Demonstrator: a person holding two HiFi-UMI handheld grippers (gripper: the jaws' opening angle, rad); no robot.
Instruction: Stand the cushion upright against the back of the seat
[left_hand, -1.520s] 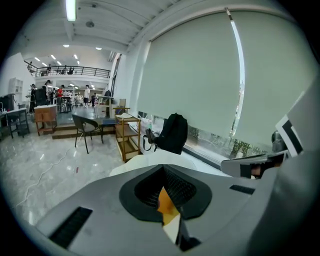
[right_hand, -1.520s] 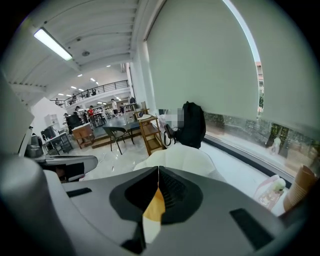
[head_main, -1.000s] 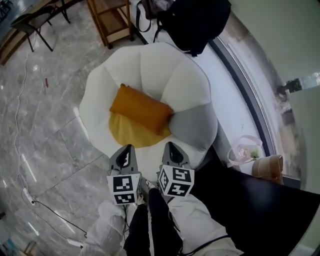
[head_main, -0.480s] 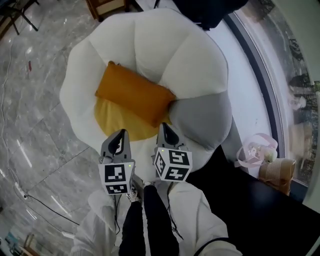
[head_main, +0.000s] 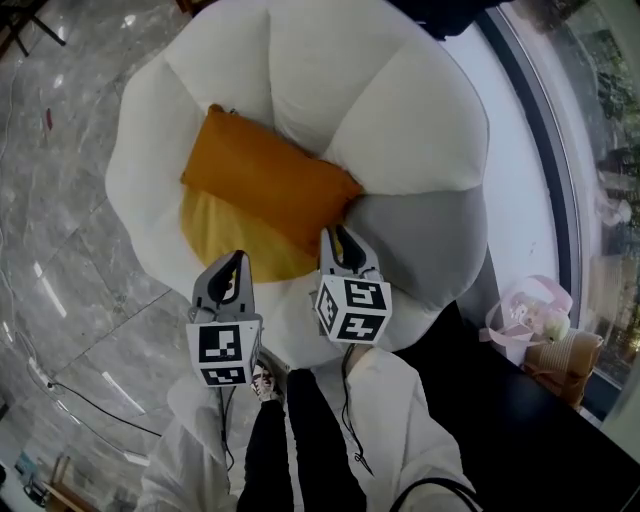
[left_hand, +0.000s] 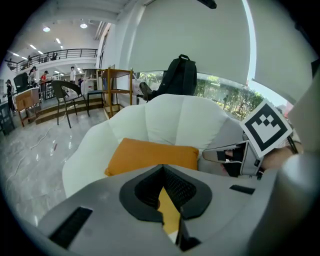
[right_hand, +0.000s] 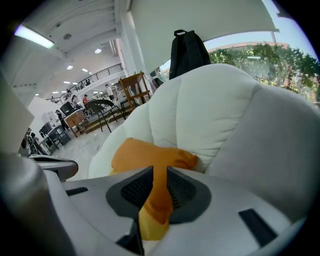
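The cushion (head_main: 268, 178) lies flat on the chair (head_main: 400, 110) seat, its long axis slanting across in front of both grippers. The right gripper (head_main: 340, 243), whose jaws have just been opening with nothing between them, is just beside the cushion's right end. The left gripper (head_main: 232, 268), seemingly pressed together, sits farther off.

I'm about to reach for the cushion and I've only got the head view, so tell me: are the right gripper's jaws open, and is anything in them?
Observer: The right gripper has just been opening its jaws; they stand slightly apart with nothing between them, the orange cushion beyond.
Operator: And the left?
Observer: The left gripper has its jaw tips together, nothing held.
Operator: What's farther back?
Observer: A wooden shelf unit stands on the floor beyond the white chair.
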